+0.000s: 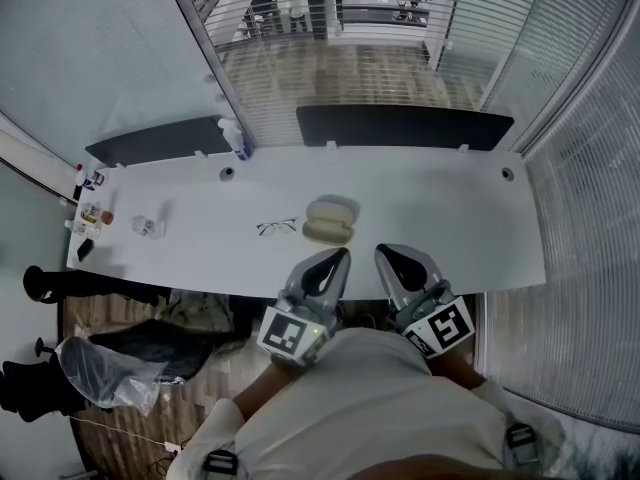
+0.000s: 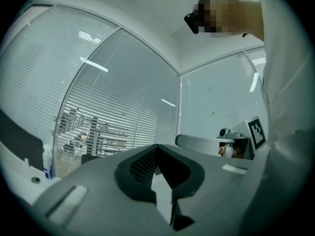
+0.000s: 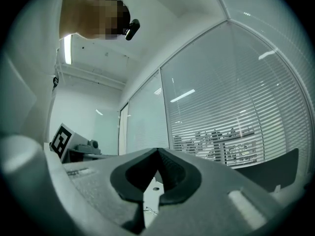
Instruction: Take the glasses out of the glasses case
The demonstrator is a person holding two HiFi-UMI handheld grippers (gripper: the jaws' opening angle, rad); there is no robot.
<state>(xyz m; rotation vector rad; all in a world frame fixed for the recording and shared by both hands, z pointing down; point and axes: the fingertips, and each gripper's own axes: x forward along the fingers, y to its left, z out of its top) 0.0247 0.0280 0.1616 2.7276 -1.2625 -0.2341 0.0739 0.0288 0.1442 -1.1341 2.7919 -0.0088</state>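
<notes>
On the white table (image 1: 450, 218) lie the thin-framed glasses (image 1: 277, 227), outside the case. Just right of them sits the beige glasses case (image 1: 329, 220), lying open. My left gripper (image 1: 340, 255) and right gripper (image 1: 385, 253) hover side by side at the table's front edge, close to my body and short of the case. Both are shut with nothing between the jaws. In the left gripper view my left gripper (image 2: 157, 146) points level at the glass wall. In the right gripper view my right gripper (image 3: 158, 151) does the same, and a strip of table shows through the gap below its tips.
Two dark panels (image 1: 400, 126) (image 1: 160, 140) stand along the table's far edge, with a bottle (image 1: 240, 140) between them. Small items (image 1: 95, 213) and a crumpled clear object (image 1: 147, 226) lie at the left end. A plastic-covered bundle (image 1: 110, 368) lies on the floor at left.
</notes>
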